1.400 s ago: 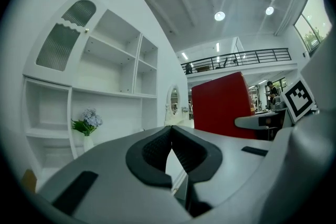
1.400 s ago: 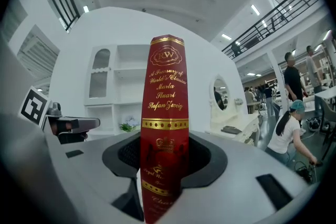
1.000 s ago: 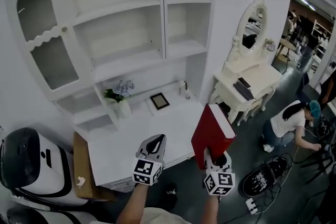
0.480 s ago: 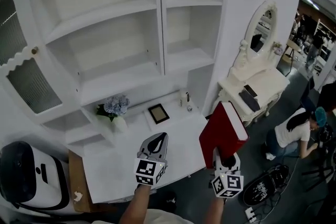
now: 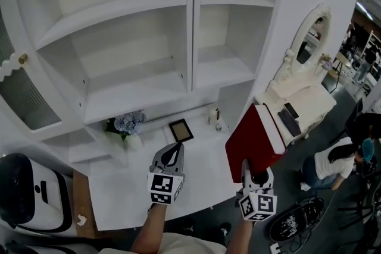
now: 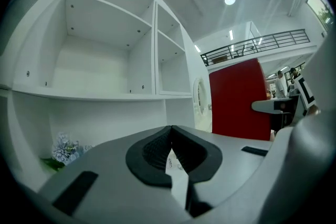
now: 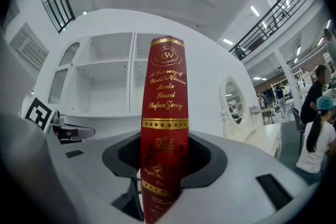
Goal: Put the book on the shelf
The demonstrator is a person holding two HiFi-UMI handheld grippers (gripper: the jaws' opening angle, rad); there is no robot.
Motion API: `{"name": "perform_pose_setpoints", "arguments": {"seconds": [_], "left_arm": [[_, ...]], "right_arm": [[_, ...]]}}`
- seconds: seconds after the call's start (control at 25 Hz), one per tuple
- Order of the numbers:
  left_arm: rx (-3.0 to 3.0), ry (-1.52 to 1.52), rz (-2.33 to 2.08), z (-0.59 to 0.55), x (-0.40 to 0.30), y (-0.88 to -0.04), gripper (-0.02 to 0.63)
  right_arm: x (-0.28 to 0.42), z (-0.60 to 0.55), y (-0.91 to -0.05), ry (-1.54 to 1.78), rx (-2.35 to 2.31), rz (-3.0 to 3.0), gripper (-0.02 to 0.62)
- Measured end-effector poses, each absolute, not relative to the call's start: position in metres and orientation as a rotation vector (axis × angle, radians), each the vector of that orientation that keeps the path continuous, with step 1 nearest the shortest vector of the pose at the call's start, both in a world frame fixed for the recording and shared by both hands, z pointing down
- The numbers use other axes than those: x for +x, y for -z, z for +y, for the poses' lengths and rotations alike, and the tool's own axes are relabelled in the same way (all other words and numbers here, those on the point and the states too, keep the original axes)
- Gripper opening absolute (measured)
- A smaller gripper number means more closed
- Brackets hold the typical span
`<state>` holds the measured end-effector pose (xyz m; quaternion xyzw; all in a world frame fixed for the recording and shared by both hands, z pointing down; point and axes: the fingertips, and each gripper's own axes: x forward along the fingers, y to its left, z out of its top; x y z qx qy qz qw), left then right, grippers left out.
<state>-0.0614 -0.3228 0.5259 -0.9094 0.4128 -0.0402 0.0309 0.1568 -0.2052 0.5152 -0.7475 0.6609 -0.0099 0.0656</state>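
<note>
Nearest the wearer, the right tongs (image 5: 252, 174) are gripping a red hardback book (image 5: 255, 138) by its bottom edge, with the pads pressing on both covers. The book is standing upright in the air, just off the right edge of the white table (image 5: 119, 199). Its gold-lettered spine is facing back toward the hand. That upright hold is probably preparing a spine-out slide between shelf boards.

Beside it, the left tongs (image 5: 174, 150) are hovering over the table, closed on nothing, tips meeting. They are likely waiting to steady the book.

Beyond them, toward the table's back, a small dark picture frame (image 5: 180, 129) and a bunch of pale blue flowers in a white vase (image 5: 128, 125) are sitting well apart from the book. Farther back, the tall white shelf unit (image 5: 149, 92) is showing only bare open compartments, so the book is not yet reaching any shelf. To the right, a white dressing table with an oval mirror (image 5: 300, 101) is standing, and a person (image 5: 333, 157) is crouching on the floor near it.

The book's lower edge is hiding inside the tongs, and the lowest gold print on the spine is blurring out. The top shelves are running off the frame. A rounded white-and-black object (image 5: 27, 199) at lower left is being cut off, so I cannot name it.
</note>
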Motion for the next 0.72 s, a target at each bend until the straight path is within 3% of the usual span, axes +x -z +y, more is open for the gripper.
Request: {"name": "perform_pose_setpoints", "arguments": {"seconds": [0.36, 0.72], "left_arm": [[-2.818, 0.176, 1.373, -0.357, -0.017, -0.543, 0.015], [-2.718, 0.242, 1.52, -0.385, 0.039, -0.508, 0.015]], "right_arm": [[0.179, -0.282, -0.504, 0.002, -2.089, 2.242, 0.207], [0.207, -0.318, -0.461, -0.17, -1.983, 2.482, 0.207]]}}
